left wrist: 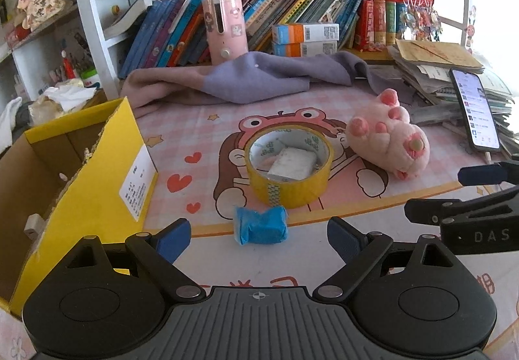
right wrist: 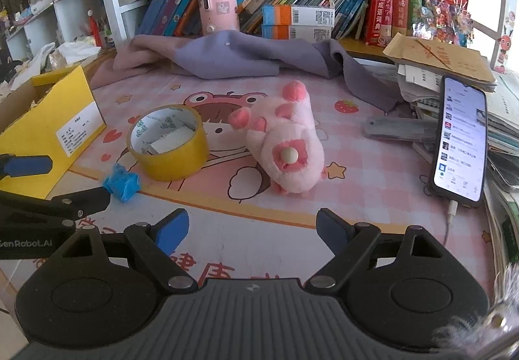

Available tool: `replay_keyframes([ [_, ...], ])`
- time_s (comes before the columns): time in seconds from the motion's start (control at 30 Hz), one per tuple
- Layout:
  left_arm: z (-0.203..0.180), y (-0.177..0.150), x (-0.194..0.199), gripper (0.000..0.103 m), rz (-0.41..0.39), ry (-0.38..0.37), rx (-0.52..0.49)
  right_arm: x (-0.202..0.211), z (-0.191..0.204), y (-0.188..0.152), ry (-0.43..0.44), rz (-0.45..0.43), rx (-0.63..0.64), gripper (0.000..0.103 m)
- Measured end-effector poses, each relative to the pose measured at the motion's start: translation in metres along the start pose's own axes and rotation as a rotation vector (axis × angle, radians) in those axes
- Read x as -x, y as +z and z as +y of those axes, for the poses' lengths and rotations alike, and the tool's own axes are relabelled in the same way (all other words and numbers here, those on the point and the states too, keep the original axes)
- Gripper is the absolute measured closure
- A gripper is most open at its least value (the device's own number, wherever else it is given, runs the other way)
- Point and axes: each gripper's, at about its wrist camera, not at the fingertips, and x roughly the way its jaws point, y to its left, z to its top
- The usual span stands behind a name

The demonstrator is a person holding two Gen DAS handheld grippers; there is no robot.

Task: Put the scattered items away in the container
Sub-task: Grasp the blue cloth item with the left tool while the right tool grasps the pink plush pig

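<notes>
A yellow cardboard box (left wrist: 87,198) (right wrist: 48,133) stands open at the left of the pink desk mat. A small blue wrapped packet (left wrist: 261,225) (right wrist: 122,185) lies just ahead of my left gripper (left wrist: 259,238), which is open with nothing between its fingers. Behind the packet sits a yellow tape roll (left wrist: 288,165) (right wrist: 168,146) with a white packet (left wrist: 292,163) inside it. A pink plush toy (left wrist: 389,139) (right wrist: 285,146) lies on its back, right of the roll. My right gripper (right wrist: 253,230) is open and empty, a little short of the plush.
A lit phone (right wrist: 460,139) (left wrist: 475,110) leans on a paper stack at the right, with a cable at its base. A purple cloth (left wrist: 253,81) lies at the back before a row of books and a pink cylinder (left wrist: 223,27). A grey remote (right wrist: 399,129) lies near the phone.
</notes>
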Motion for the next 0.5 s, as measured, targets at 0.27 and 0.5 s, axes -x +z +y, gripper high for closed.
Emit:
replay_keyframes([
  [0.27, 0.011, 0.001, -0.009, 0.017, 0.011, 0.025, 0.025, -0.021, 0.006, 0.014, 0.019, 0.009, 0.073, 0.018],
  [0.5, 0.013, 0.002, -0.028, 0.017, 0.035, 0.009, 0.03, -0.039, 0.003, 0.023, -0.042, 0.009, 0.109, 0.018],
])
